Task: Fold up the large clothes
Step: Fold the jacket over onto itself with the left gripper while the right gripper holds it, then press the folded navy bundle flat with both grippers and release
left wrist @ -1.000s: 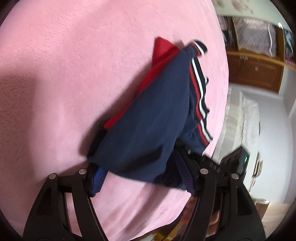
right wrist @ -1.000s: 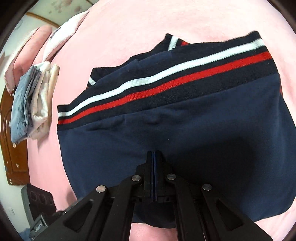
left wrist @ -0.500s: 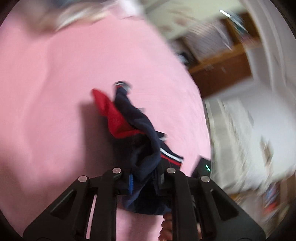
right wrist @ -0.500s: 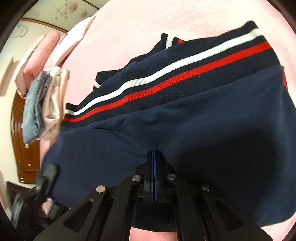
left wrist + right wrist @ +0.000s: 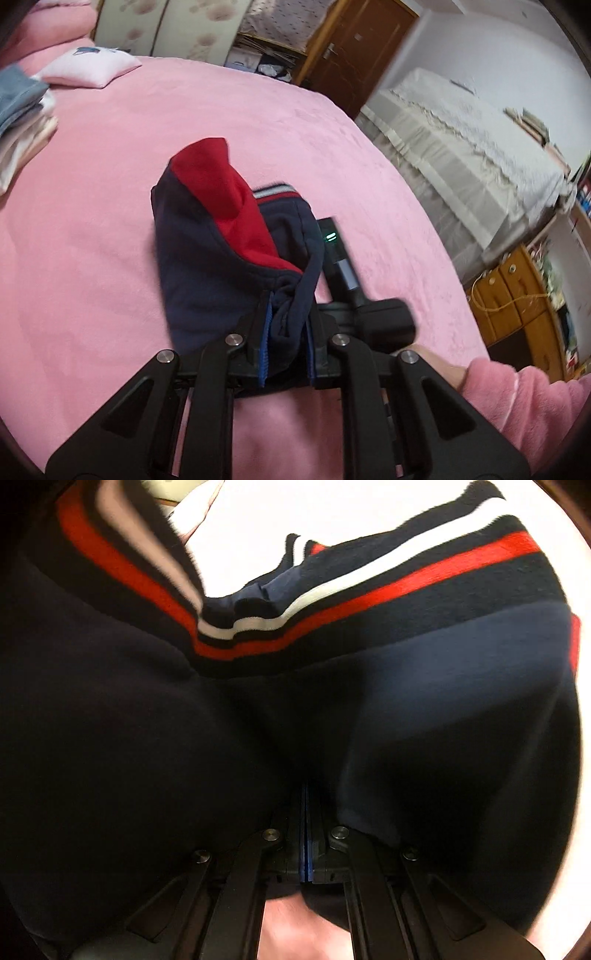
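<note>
A navy sweater with a red panel and a red-and-white striped hem hangs bunched above the pink bed. My left gripper is shut on a thick fold of its navy edge, which sits between the blue pads. Beside the fold, the black body of the right gripper shows a green light; its tips are hidden under the cloth. In the right wrist view the sweater fills the frame. My right gripper is shut, its tips buried in navy fabric, and the striped hem runs across above it.
Folded clothes are stacked at the bed's far left, with a pink pillow behind them. A hand in a pink sleeve is at lower right. Past the bed's right edge stand a cloth-covered surface, a wooden cabinet and a door.
My left gripper closed on the sweater's edge, then rose and rolled, lifting the cloth into a bunch. In the right wrist view a striped fold swung in from the left and darkened the frame.
</note>
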